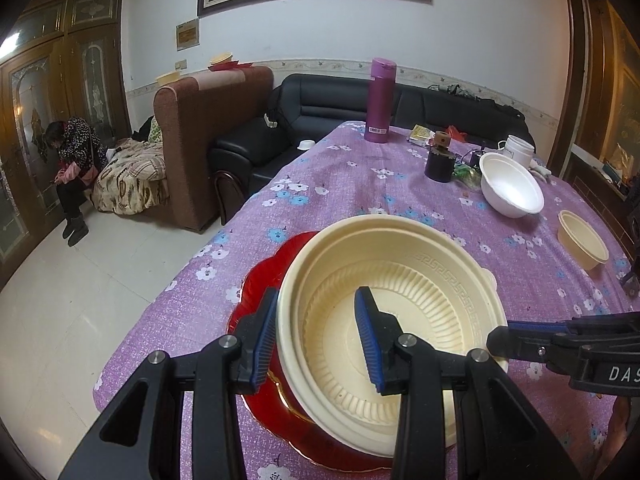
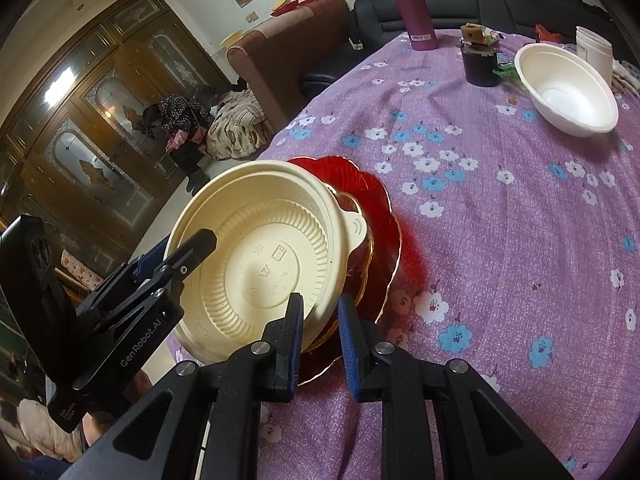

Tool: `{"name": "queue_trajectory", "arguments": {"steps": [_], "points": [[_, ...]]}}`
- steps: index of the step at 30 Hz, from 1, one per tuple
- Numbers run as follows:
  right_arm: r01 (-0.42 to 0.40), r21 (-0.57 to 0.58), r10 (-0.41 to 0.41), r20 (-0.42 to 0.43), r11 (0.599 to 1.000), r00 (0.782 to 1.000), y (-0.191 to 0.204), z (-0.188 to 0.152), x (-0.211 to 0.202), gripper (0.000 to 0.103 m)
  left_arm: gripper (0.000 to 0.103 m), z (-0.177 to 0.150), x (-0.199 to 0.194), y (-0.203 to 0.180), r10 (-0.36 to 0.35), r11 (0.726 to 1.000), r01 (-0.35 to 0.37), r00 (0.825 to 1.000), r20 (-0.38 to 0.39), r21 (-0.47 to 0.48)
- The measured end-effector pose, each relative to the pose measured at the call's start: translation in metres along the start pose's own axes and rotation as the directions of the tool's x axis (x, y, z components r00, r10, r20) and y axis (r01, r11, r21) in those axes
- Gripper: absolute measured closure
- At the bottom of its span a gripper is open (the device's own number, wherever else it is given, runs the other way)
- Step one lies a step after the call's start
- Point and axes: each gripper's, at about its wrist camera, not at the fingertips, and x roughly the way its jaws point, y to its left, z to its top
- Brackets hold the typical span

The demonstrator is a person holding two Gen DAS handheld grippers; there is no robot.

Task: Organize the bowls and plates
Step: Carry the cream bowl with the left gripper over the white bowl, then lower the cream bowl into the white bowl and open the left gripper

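Both tongs clamp the cream bowl's (image 1: 384, 320) rim, narrowly parted: left tongs (image 1: 318, 340) at one side, right tongs (image 2: 320, 344) opposite. The bowl sits tilted on the red plate (image 1: 260, 292), near the table (image 1: 352, 176) edge. An uneven release could likely tip it off the plate. Beyond the plate stand a white bowl (image 1: 510, 188), a small cream bowl (image 1: 582, 244) and a purple flask (image 1: 380, 100), well apart.

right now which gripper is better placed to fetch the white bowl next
Right, probably. Both grippers grip the cream bowl's rim over the red plate, but the white bowl lies on the right gripper's side; the left gripper sits farther off.
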Motion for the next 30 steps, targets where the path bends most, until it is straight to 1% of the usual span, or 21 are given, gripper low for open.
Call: {"name": "queue_trajectory", "arguments": {"steps": [5,8,11,13,16,21,28,30], "points": [[-0.017,-0.001,0.017,0.000,1.000,1.000,0.000,-0.002,-0.002,0.081,0.065,0.001,0.000,0.001,0.008,1.000,-0.008,1.000,-0.004,-0.003],[-0.027,-0.005,0.027,0.006,1.000,1.000,-0.001,-0.003,-0.005,0.081,0.061,0.002,-0.004,0.001,0.019,1.000,-0.019,1.000,0.010,-0.001],[-0.049,-0.003,0.049,0.015,0.999,0.999,-0.002,-0.005,-0.011,0.080,0.059,0.005,-0.009,0.000,0.023,1.000,-0.023,0.999,0.023,0.001],[-0.057,-0.003,0.057,0.030,0.998,0.998,-0.004,-0.007,-0.017,0.080,0.059,0.007,-0.011,-0.003,0.023,1.000,-0.023,0.999,0.031,0.006],[-0.056,0.000,0.056,0.055,0.998,0.997,-0.009,-0.009,-0.028,0.080,0.056,0.008,-0.014,-0.009,0.023,0.999,-0.024,0.999,0.039,0.022],[-0.070,0.006,0.069,0.072,0.998,0.995,-0.016,-0.011,-0.037,0.080,0.055,0.010,-0.018,-0.016,0.025,0.999,-0.026,0.998,0.051,0.029],[-0.076,0.060,0.069,0.119,0.995,0.990,-0.039,-0.014,-0.056,0.080,0.054,0.016,-0.032,-0.019,0.038,0.998,-0.042,0.996,0.084,0.040],[-0.072,0.082,0.060,0.136,0.994,0.989,-0.049,-0.015,-0.063,0.080,0.054,0.018,-0.036,-0.022,0.025,0.999,-0.029,0.996,0.090,0.045]]}}
